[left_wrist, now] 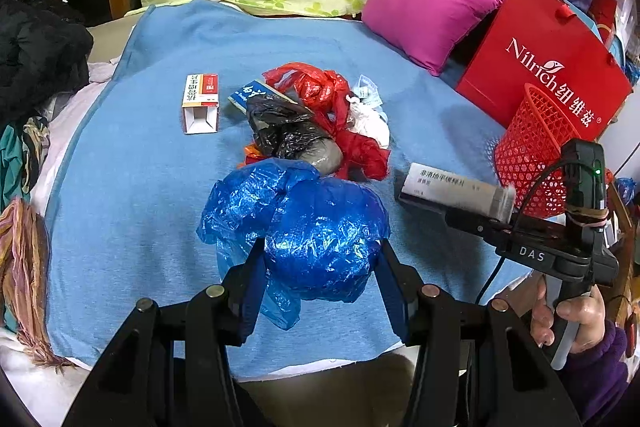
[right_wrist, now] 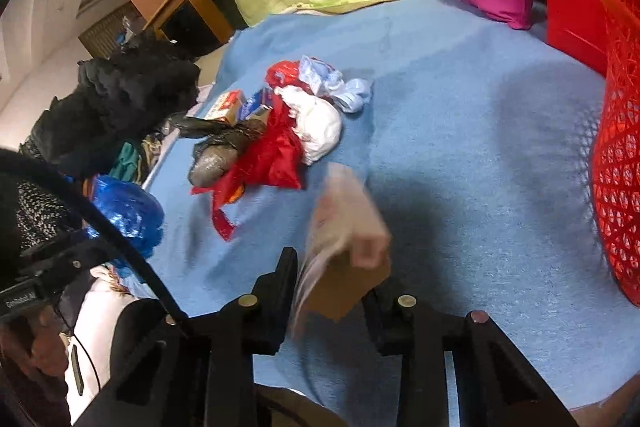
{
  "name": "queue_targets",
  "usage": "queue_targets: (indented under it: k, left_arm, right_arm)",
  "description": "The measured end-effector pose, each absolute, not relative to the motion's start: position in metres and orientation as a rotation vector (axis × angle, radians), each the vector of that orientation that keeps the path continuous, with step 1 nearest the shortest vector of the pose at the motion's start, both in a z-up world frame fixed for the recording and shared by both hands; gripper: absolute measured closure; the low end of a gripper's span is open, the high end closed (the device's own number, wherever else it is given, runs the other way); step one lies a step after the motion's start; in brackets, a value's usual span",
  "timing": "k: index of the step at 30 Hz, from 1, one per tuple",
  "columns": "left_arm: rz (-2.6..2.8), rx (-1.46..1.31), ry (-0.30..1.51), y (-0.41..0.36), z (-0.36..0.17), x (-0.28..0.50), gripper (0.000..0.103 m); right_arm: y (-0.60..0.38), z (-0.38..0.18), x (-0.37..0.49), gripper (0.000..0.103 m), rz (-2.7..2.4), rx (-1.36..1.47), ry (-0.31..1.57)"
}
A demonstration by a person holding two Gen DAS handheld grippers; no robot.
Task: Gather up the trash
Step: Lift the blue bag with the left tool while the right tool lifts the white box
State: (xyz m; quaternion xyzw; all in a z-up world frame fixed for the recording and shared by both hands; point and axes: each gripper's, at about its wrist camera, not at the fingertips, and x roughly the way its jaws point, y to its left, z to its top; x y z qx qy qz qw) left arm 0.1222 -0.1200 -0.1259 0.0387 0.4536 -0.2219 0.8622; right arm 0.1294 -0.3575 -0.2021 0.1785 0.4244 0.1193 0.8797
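The left hand-held gripper [left_wrist: 320, 267] is closed partway on a crumpled blue plastic bag [left_wrist: 304, 227], its two fingers pressing the bag from both sides above the light blue blanket [left_wrist: 140, 187] on the bed. The right hand-held gripper [right_wrist: 332, 287] is closed on a flat white cardboard medicine box [right_wrist: 344, 247], which looks blurred there. More trash lies in a pile in the middle of the blanket: a red plastic bag [left_wrist: 340, 107], a black plastic bag [left_wrist: 280, 127] and a small white and orange carton [left_wrist: 201, 103]. A red plastic mesh basket [left_wrist: 536, 151] stands near the right gripper.
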Motion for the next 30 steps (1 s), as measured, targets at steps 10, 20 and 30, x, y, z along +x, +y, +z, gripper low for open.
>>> queue_targets:
  k: [10,20,30]
  left_arm:
    - [-0.463,0.078,0.950,-0.116,-0.127,0.124,0.049]
    - [-0.459,0.058,0.966,-0.110,-0.134,0.126,0.049]
    - [-0.455,0.062,0.972,-0.108,-0.133,0.128,0.049]
  right_arm:
    - [-0.358,-0.208,0.137,0.062,0.153,0.380,0.953]
    - [-0.385,-0.205,0.121,0.026,-0.045,0.270,0.942]
    - [-0.372,-0.198,0.156,0.020,0.151,0.228,0.916]
